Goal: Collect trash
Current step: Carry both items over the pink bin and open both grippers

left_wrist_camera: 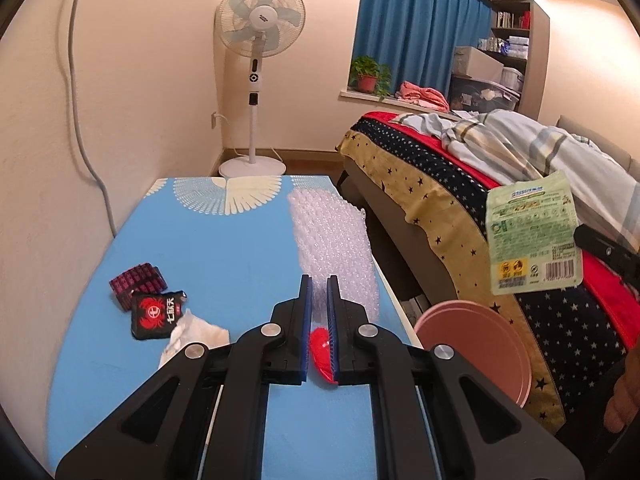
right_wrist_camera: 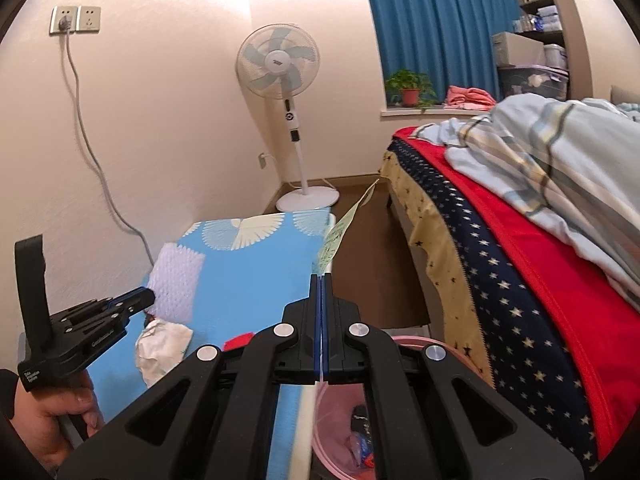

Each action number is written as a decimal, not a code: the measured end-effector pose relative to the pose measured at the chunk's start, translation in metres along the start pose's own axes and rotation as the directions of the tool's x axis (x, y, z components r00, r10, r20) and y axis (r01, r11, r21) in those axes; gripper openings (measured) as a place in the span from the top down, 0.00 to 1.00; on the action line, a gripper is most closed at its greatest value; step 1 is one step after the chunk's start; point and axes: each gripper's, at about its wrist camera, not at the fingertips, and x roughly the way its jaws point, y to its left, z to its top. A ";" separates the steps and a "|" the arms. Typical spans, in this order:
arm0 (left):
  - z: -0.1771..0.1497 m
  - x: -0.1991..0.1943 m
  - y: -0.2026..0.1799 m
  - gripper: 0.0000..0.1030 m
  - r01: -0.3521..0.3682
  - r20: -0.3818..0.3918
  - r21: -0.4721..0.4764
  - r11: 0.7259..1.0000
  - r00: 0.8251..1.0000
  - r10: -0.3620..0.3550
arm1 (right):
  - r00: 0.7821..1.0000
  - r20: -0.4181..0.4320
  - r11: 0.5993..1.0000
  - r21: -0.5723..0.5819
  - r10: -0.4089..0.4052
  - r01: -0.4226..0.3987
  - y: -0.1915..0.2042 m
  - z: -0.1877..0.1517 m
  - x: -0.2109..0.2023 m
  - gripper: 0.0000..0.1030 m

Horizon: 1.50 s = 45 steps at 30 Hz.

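While both hands carry trash toward the pink bin (right_wrist_camera: 400, 344), which stands on the floor between the table (left_wrist_camera: 224, 240) and the bed (right_wrist_camera: 520, 280), the step in hand looks like the drop.

The right gripper (right_wrist_camera: 321, 280) has its 2 jaws pressed together on the lower edge of a flat green wrapper (left_wrist_camera: 534, 236), which sticks forward and up from the tips. The left gripper (left_wrist_camera: 319, 284) has its jaws nearly together, clamped on a sheet of bubble wrap (left_wrist_camera: 332, 240) that hangs limp above the table's right side.

To do the drop well, each gripper should probably reach a point over the bin's mouth before its jaws part, since both pieces are light and could drift. The bubble wrap is broad and may catch on the rim, so lowering its trailing end in first seems wise.

Room is tight: the bin sits just beside the table's right edge, with the bedspread hanging near on the other side. Left on the table are 2 dark snack packets (left_wrist_camera: 154, 316), a crumpled tissue (left_wrist_camera: 192, 336) and a red scrap (left_wrist_camera: 322, 354), all near the front and clear of the path.
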 end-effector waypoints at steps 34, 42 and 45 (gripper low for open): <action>-0.044 0.055 -0.100 0.93 0.185 -0.117 0.125 0.975 0.978 -0.171 | 0.975 -0.145 0.983 0.051 -0.169 0.178 -0.049 -0.027 0.015 1.00; -0.062 0.079 -0.126 0.93 0.232 -0.181 0.151 0.961 0.962 -0.204 | 0.967 -0.166 0.977 0.060 -0.192 0.204 -0.056 -0.030 0.019 1.00; -0.068 0.085 -0.134 0.93 0.245 -0.200 0.163 0.956 0.957 -0.212 | 0.963 -0.177 0.974 0.058 -0.205 0.218 -0.058 -0.031 0.021 1.00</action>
